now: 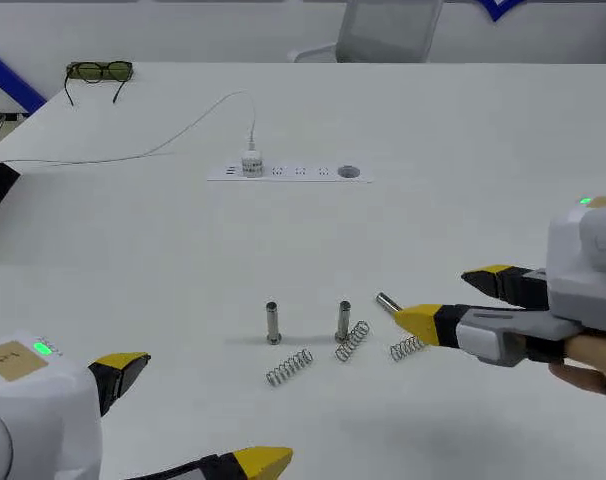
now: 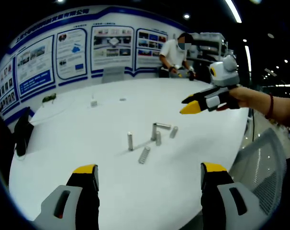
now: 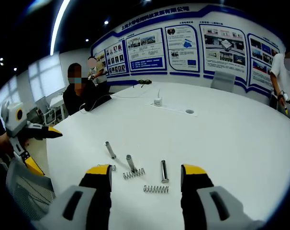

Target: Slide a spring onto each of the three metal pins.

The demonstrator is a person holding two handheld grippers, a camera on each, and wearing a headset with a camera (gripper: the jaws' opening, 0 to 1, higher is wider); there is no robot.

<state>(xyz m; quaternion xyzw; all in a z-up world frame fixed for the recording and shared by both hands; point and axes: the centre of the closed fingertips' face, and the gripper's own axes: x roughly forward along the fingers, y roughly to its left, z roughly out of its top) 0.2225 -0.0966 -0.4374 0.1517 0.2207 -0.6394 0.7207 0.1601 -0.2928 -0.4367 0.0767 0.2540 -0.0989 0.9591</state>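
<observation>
Risk: left gripper (image 1: 193, 410) and right gripper (image 1: 453, 297) gape; right's jaw could roll the lying pin (image 1: 387, 302), 3 o'clock of upright pins (image 1: 273, 323).

The left gripper (image 1: 191, 412) sits low at the near left, its yellow-tipped fingers (image 1: 120, 361) spread wide and holding nothing. The right gripper (image 1: 453, 297) points in from the right, gripped by a hand (image 1: 588, 362), its fingers parted and empty.

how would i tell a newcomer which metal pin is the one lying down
On the white table, look nearer than the white power strip, by the right gripper. The short silver metal pin beside its jaws lies on its side; the left pin and middle pin stand upright.
</observation>
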